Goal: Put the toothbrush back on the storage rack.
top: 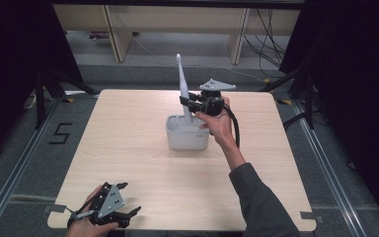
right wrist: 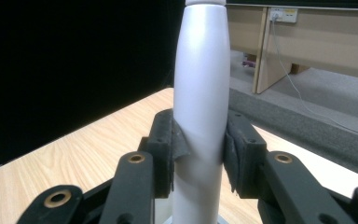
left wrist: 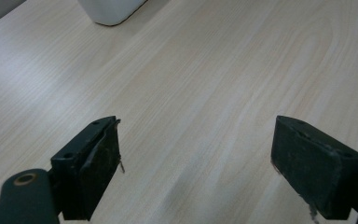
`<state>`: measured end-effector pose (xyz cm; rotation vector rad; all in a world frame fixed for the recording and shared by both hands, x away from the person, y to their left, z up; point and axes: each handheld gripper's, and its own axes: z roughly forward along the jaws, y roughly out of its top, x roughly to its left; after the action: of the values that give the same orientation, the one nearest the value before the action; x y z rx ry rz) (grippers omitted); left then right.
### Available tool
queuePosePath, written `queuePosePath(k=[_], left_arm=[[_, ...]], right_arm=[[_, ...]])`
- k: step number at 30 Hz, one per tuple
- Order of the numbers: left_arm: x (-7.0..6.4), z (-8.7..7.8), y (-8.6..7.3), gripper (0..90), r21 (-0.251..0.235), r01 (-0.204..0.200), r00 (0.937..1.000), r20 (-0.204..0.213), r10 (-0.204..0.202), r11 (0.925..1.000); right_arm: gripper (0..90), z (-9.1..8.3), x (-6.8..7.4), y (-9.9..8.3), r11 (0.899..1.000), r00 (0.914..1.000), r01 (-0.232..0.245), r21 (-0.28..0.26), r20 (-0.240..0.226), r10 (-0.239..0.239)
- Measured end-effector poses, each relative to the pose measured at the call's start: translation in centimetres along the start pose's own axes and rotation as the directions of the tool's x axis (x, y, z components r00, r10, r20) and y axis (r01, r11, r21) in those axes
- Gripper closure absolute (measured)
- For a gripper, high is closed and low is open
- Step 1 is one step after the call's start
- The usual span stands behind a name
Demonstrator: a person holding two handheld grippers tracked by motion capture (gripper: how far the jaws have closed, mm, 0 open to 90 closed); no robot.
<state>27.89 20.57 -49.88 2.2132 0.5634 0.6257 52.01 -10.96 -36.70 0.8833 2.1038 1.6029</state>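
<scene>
Toothbrush (top: 183, 89) upright (over holder (top: 187, 133)), clamped between right tongs (top: 186, 102); left tongs (top: 128, 200) wide, empty.

Smooth matt white plastic electric toothbrush (right wrist: 200, 107); matt white plastic holder (top: 187, 133); pale wood-grain table (left wrist: 205, 84), faint sheen; worn black rubbery pads (right wrist: 179, 144).

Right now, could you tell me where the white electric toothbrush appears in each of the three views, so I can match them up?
High view: the toothbrush stands upright at centre, its base in the white holder, clamped by the right gripper.
Left gripper view: no toothbrush here; the holder's corner sits at the top edge.
Right gripper view: its handle rises up the middle, with both pads against it.
Shared landmark: the wooden table.
</scene>
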Motion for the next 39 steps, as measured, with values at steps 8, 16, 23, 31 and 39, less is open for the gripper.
queuePosePath(k=[8,16,23,31,39], left_arm=[[0.0,0.0,0.0,15.0,0.002,-0.001,1.0000,0.001,0.001,1.0000],[0.0,0.0,0.0,15.0,0.001,0.000,1.0000,0.003,0.000,1.0000],[0.0,0.0,0.0,15.0,-0.001,-0.002,1.0000,0.003,0.002,1.0000],[0.0,0.0,0.0,15.0,0.001,-0.002,1.0000,0.001,0.002,1.0000],[0.0,0.0,0.0,15.0,0.001,-0.003,1.0000,0.002,0.003,1.0000]], right_arm=[[66.7,0.4,-0.2,-1.2,1.000,0.9998,-0.022,0.019,0.001,0.022],[66.6,1.0,-0.4,-2.3,0.999,0.9996,-0.027,0.037,-0.001,0.027],[66.6,1.4,-0.4,-3.5,0.998,0.9998,-0.015,0.055,-0.012,0.016],[66.5,1.7,0.0,-4.3,0.995,0.9998,-0.020,0.099,0.001,0.020],[66.4,2.0,-0.1,-4.8,0.994,0.9998,0.017,0.110,-0.015,-0.015]])
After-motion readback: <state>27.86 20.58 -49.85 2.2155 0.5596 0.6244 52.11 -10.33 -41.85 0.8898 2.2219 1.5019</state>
